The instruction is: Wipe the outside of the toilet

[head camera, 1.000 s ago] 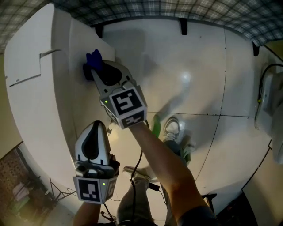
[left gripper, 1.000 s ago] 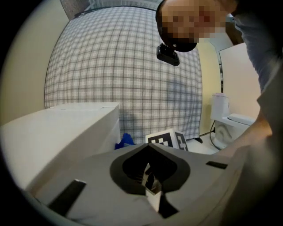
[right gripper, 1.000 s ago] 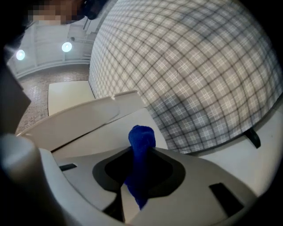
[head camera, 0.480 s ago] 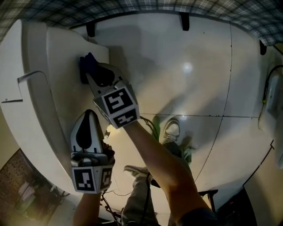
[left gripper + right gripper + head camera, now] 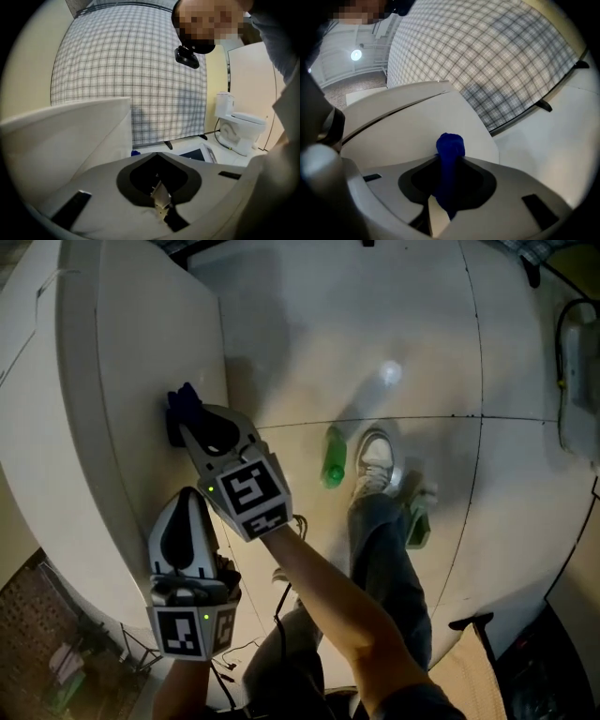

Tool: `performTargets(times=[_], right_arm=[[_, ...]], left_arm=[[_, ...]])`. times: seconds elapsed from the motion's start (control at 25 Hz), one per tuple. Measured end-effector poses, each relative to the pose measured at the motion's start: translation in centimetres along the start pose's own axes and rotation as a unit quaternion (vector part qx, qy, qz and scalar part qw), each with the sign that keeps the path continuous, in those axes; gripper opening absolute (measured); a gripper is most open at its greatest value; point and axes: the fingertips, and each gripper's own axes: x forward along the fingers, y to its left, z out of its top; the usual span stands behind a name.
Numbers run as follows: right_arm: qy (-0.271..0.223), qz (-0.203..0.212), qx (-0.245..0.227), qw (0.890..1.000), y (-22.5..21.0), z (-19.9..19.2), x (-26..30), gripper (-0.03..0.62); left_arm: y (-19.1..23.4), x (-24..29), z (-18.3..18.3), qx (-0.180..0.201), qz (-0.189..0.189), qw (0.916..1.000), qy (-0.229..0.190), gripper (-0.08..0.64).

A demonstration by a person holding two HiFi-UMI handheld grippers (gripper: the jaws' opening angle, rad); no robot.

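The toilet (image 5: 112,371), white and smooth, fills the left of the head view, its flat outer side facing the tiled floor (image 5: 422,324). A blue cloth (image 5: 184,405) is pressed against that side, pinched in the clenched jaws of the right gripper (image 5: 195,424). The left gripper (image 5: 187,507) hangs just below, jaws together on nothing, near the toilet's side but idle. The wiping stroke looks under way; next, the cloth should slide along the side under steady pressure, onto stretches not yet covered.
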Motion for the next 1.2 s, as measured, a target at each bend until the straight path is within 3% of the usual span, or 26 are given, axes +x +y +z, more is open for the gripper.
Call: performTargets(times=[0.16, 0.32, 0.56, 0.72, 0.92, 1.08, 1.2], right_arm=[[0.004, -0.017, 0.021, 1.000, 2.7, -5.1, -3.9, 0.092], [0.012, -0.027, 0.039, 0.999, 4.4, -8.6, -5.8, 0.092], [-0.001, -0.042, 0.046, 0.998, 3.2, -7.9, -5.7, 0.092], [-0.032, -0.065, 0.064, 0.995, -0.9, -2.8, -3.3, 0.093], [-0.061, -0.089, 0.086, 0.990, -9.4, 3.7, 3.2, 0.093], [-0.052, -0.105, 0.115, 0.986, -15.9, 4.4, 8.8, 0.093], [-0.022, -0.098, 0.114, 0.988, -18.8, 3.5, 12.1, 0.092]], left_arm=[[-0.6, -4.8, -4.0, 0.001, -0.015, 0.9995, 0.026, 0.014], [0.2, -6.3, -5.6, 0.006, -0.013, 0.9995, 0.028, 0.014], [1.0, -5.2, -5.7, -0.001, -0.003, 0.9998, 0.020, 0.014], [0.6, -2.1, -4.6, -0.042, 0.009, 0.9987, 0.025, 0.014], [0.6, 4.4, -3.3, -0.050, 0.016, 0.9978, 0.040, 0.014], [1.4, 10.2, -3.5, -0.034, 0.018, 0.9977, 0.055, 0.014], [2.2, 14.3, -4.0, -0.048, 0.035, 0.9965, 0.059, 0.014]])
